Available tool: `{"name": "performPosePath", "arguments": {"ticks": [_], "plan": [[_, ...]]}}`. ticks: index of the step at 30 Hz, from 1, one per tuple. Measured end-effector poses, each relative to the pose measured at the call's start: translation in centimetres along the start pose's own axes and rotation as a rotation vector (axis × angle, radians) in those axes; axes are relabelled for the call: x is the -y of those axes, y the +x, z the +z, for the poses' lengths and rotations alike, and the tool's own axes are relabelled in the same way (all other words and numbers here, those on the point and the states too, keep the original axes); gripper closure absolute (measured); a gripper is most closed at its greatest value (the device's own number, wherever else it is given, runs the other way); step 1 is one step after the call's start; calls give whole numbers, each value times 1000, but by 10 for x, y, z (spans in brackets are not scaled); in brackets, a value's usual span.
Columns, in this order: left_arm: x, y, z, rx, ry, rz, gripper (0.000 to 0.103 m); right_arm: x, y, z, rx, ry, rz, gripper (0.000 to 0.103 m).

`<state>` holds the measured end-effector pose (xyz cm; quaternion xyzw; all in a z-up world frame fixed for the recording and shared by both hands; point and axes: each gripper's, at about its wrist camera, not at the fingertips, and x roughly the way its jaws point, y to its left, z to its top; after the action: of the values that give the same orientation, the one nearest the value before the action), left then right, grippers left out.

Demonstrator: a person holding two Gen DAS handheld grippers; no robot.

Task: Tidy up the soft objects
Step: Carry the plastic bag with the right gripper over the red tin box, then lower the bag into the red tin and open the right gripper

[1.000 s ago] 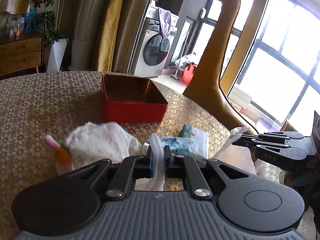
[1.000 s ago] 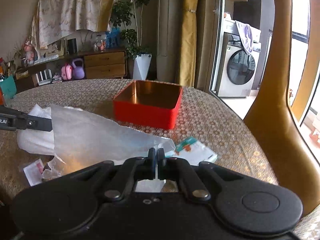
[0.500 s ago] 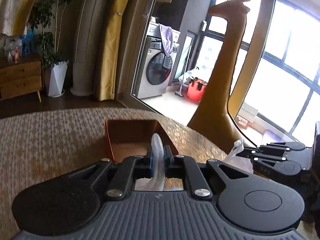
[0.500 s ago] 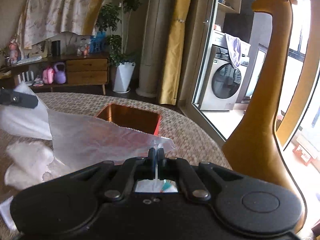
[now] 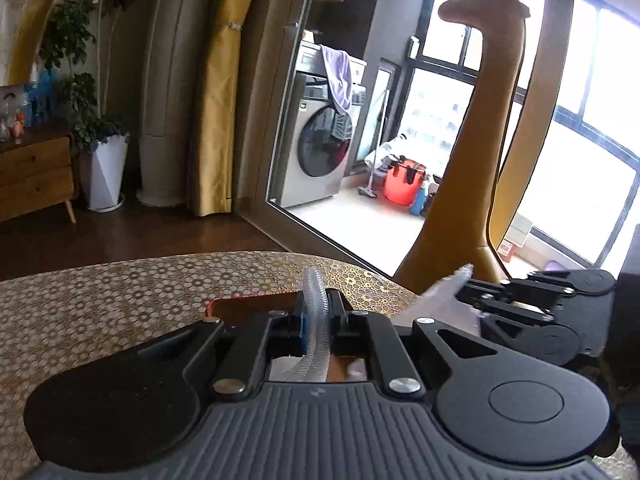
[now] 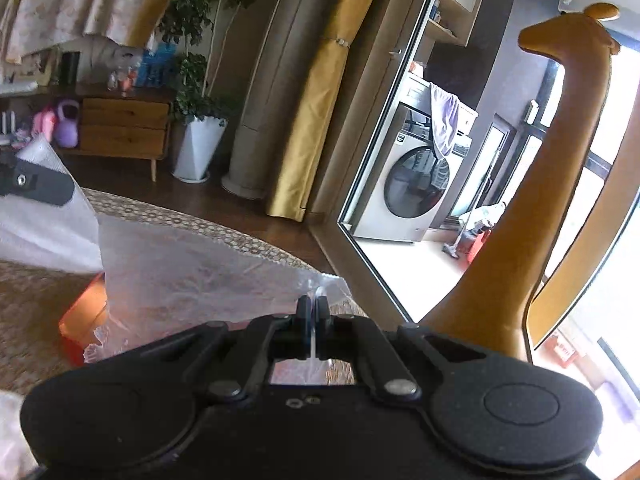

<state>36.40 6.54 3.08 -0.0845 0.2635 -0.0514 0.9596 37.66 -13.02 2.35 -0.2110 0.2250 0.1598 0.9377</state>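
A translucent bubble-textured plastic sheet (image 6: 192,276) is stretched in the air between my two grippers. In the left wrist view my left gripper (image 5: 316,312) is shut on a rolled edge of the sheet (image 5: 314,292). My right gripper (image 6: 311,312) is shut on the sheet's other corner. Each wrist view shows the other gripper from the side: the right gripper (image 5: 466,304) at the right, the left gripper (image 6: 60,190) at the far left. The red box (image 5: 248,306) lies just beyond my left fingertips. In the right wrist view the sheet hangs over the box (image 6: 82,316) and hides most of it.
A table with a gold patterned cloth (image 5: 100,300) curves away, its far edge close behind the box. A tall golden giraffe figure (image 6: 540,220) stands right of the table. Something white and soft (image 6: 8,420) shows at the lower left corner of the right wrist view.
Both grippers have carried the sheet forward over the table and the red box has come up under the fingertips. The white cloth and packets on the table have dropped out of the left wrist view.
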Motion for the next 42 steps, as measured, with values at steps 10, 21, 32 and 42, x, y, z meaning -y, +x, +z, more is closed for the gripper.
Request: {"name": "performPosePath", "arguments": {"ticks": [10, 21, 32, 42], "plan": [[-11, 71, -6, -79, 20, 56, 94, -44, 54, -4, -41, -82, 11, 102], [-34, 110, -13, -158, -32, 48, 94, -70, 61, -10, -45, -142, 220, 102], [-37, 127, -24, -227, -27, 44, 93, -77, 63, -17, -72, -185, 293, 91], [-30, 127, -26, -229, 21, 48, 91, -69, 58, -16, -75, -143, 347, 68]]}}
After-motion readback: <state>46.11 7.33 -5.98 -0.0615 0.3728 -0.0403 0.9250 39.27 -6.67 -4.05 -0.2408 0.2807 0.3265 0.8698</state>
